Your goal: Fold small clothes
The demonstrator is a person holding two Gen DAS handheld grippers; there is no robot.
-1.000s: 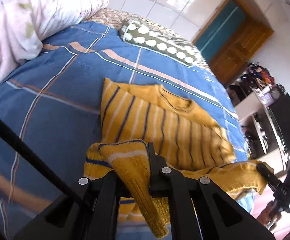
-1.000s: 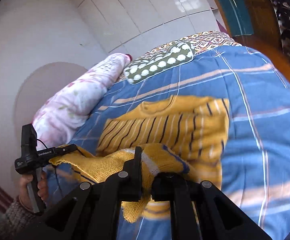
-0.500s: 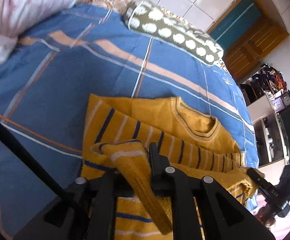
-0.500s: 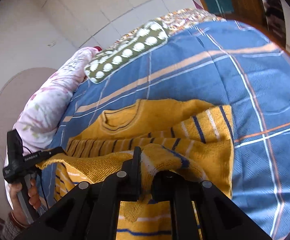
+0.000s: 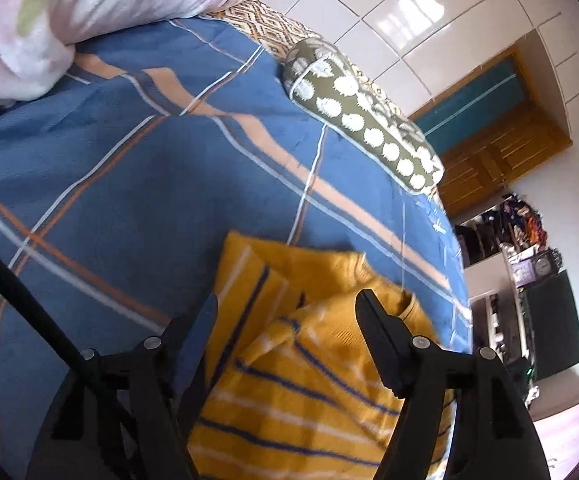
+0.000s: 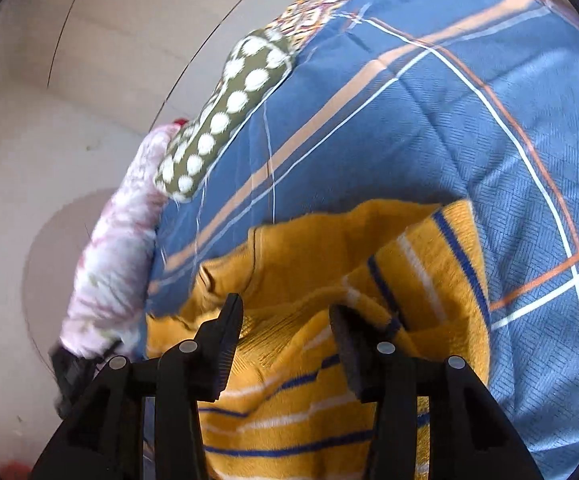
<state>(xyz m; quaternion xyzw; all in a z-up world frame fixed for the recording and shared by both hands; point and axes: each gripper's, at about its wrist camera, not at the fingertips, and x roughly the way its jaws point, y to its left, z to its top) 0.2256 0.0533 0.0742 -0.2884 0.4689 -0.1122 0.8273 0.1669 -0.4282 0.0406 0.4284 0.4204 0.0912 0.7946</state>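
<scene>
Risk I see: both claws, left claw (image 5: 285, 312) and right claw (image 6: 285, 320), gape released above the sweater (image 5: 309, 392); its loose folded hem may slide off the collar (image 6: 289, 256).

One yellow striped sweater (image 5: 289, 380), one dotted pillow (image 5: 361, 116), one blue bedspread (image 5: 129, 168).

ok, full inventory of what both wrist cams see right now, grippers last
sweater: 1, yellow with navy and white stripes, lying folded over on the bed below both grippers
bedspread: 1, blue plaid with orange and white lines, covers the bed
pillow: 1, olive with white spots, far edge of the bed
quilt: 1, pink floral, bundled at the bed's far left corner
door: 1, wooden, back wall
left gripper: 1, black, open over the sweater
right gripper: 1, black, open over the sweater
</scene>
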